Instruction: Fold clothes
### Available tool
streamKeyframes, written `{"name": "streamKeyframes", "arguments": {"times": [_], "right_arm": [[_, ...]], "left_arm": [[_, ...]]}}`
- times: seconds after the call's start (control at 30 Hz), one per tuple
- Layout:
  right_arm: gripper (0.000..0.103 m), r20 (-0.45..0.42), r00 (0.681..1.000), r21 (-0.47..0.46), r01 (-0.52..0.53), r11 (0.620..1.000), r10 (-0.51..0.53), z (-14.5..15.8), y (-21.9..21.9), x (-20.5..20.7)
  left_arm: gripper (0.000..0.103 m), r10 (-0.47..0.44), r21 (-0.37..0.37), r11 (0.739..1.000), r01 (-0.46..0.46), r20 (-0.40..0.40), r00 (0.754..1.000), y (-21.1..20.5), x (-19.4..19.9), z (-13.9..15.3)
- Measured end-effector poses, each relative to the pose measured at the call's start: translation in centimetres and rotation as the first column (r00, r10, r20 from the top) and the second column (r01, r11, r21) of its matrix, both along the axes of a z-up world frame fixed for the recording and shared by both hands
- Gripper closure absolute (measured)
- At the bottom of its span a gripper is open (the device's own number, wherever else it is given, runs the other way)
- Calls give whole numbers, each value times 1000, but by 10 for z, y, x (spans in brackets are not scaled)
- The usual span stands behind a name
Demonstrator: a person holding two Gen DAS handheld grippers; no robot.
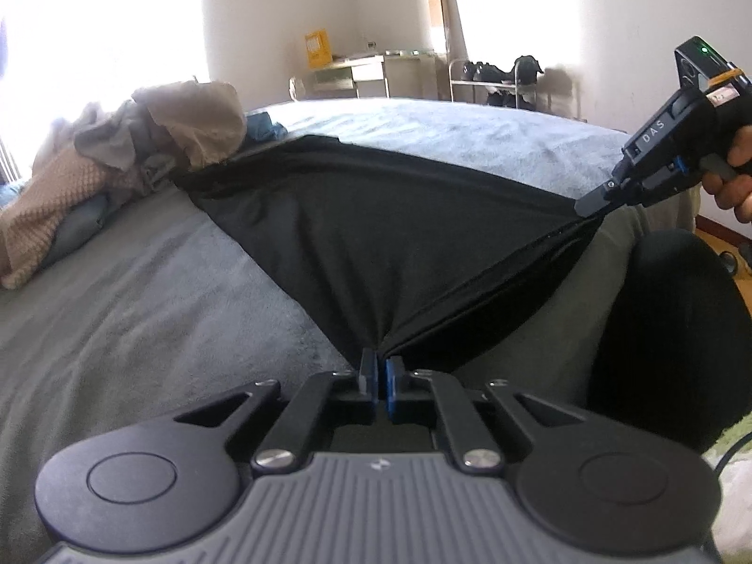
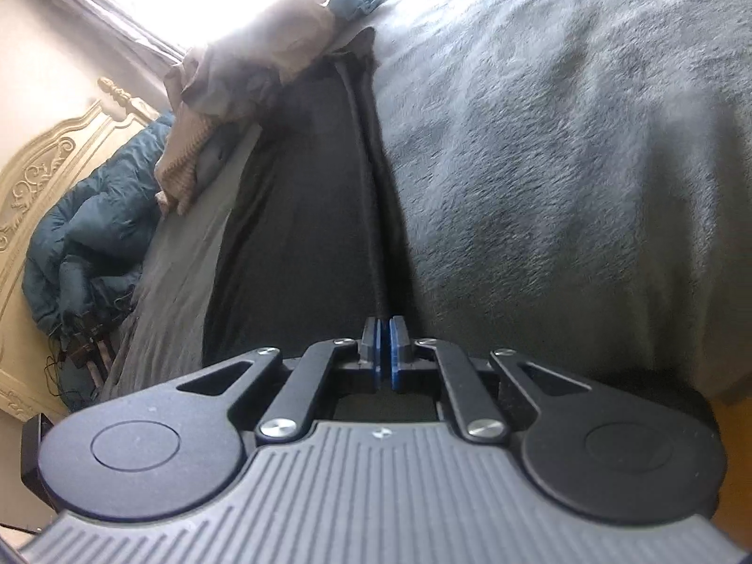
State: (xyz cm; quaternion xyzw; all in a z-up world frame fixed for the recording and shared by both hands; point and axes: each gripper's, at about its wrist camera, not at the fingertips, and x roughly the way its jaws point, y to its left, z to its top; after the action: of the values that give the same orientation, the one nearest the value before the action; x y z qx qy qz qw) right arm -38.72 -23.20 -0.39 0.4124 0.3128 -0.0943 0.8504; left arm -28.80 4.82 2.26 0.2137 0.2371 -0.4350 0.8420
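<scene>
The black garment point(image 1: 376, 235) lies spread on the bed point(image 1: 117, 291), and its near edge is stretched taut between the two claws: the left claw point(image 1: 377, 366) is pinched tight on one near corner, the right claw point(image 1: 593, 203) is clamped on the other corner, off to the right and slightly farther up in the left wrist view. From both claws the cloth runs forward and away, its long axis reaching toward the pile of unfolded clothes point(image 1: 141, 141) at the far end, where its far edge seems tucked against or under that pile; I cannot tell which. In the right wrist view the right claw point(image 2: 384, 343) grips a bunched hem with the fabric trailing straight ahead. Neither hand is clearly nearer; the held edge is shared. By my judgement, the coming move depends on carrying this edge along that axis. Count: one black garment, two claws, one pile, one bed.
</scene>
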Motion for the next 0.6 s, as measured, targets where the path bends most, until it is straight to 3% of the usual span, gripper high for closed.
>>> {"name": "streamKeyframes", "arguments": {"times": [0.33, 0.53, 0.6], "right_arm": [[101, -42, 999, -95, -24, 995, 20, 5, 8, 2], [101, -81, 997, -153, -24, 988, 12, 2, 11, 4], [100, -102, 995, -188, -36, 981, 17, 1, 16, 7]], "left_arm": [[100, -43, 43, 998, 41, 34, 999, -2, -8, -4], [100, -53, 70, 996, 52, 12, 999, -3, -6, -13], [98, -40, 69, 997, 42, -27, 999, -2, -3, -13]]}}
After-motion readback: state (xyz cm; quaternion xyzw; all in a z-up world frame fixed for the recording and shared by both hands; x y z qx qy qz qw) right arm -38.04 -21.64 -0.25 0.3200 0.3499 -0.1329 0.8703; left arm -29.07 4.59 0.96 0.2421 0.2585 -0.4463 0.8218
